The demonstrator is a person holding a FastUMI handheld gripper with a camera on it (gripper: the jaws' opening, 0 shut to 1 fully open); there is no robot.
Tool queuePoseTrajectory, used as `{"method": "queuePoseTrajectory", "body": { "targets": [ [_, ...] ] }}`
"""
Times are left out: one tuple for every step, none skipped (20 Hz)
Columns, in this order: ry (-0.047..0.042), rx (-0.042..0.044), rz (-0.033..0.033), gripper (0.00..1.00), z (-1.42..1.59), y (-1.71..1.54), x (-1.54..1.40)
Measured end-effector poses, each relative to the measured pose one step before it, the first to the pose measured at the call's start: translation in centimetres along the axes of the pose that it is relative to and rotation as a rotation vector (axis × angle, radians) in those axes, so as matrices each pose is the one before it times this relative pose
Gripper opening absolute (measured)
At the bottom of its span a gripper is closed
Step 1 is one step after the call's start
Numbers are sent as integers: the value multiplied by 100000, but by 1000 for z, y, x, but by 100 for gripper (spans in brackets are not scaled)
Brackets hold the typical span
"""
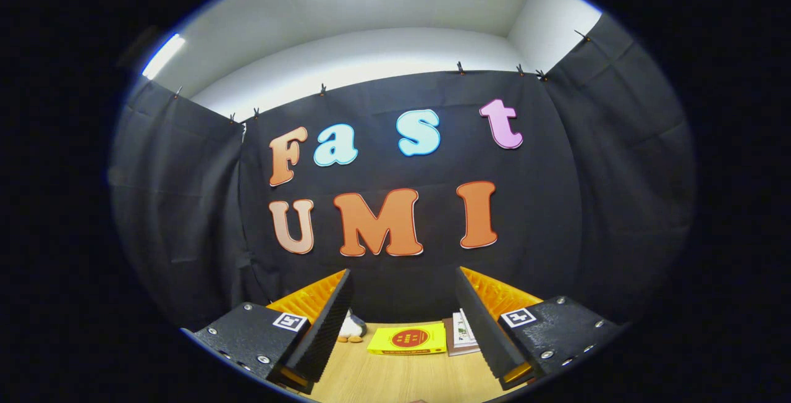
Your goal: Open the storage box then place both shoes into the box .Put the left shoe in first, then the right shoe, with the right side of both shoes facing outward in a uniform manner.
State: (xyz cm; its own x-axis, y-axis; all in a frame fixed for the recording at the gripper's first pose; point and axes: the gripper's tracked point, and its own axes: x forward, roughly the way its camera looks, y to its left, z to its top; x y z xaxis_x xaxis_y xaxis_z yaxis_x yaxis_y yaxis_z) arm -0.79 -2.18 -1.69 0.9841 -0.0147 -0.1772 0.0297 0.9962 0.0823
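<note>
**Jaws spread, nothing held**

The gripper [405,329] is raised level toward the booth wall, jaws wide apart and empty. Beyond them on the bench [395,378] lies a yellow book [408,338]. Storage box and shoes can't be placed from here.

Tool [405,322] held level, pointing forward. Jaws spread wide; nothing between them. Both fingers [324,322] show ribbed black pads on the inner faces, orange backing behind. Fingertips touch nothing. Black mounting blocks with square markers at each finger base.
</note>
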Motion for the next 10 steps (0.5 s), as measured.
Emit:
{"method": "queuePoseTrajectory", "body": {
  "targets": [
    [-805, -371, 1078, 98, 232, 294, -301],
    [-1511, -346, 903, 98, 359, 204, -92],
    [-1487, -400, 552, 98, 441, -60, -71],
    [-1814, -376, 694, 98, 276, -60, -17],
    [-1666, -211, 370, 98, 447, 19, -231],
    [-1737, -366, 391, 98, 287, 44, -213],
    [-1870, -614, -226, 98, 365, -31, -61],
    [-2110, -961, -18, 98, 439, -82, -172],
    [-1625, -931, -233, 98, 403, -92, 16],
    [-945, -882, 91, 98, 197, 46, -97]
  ]
}}
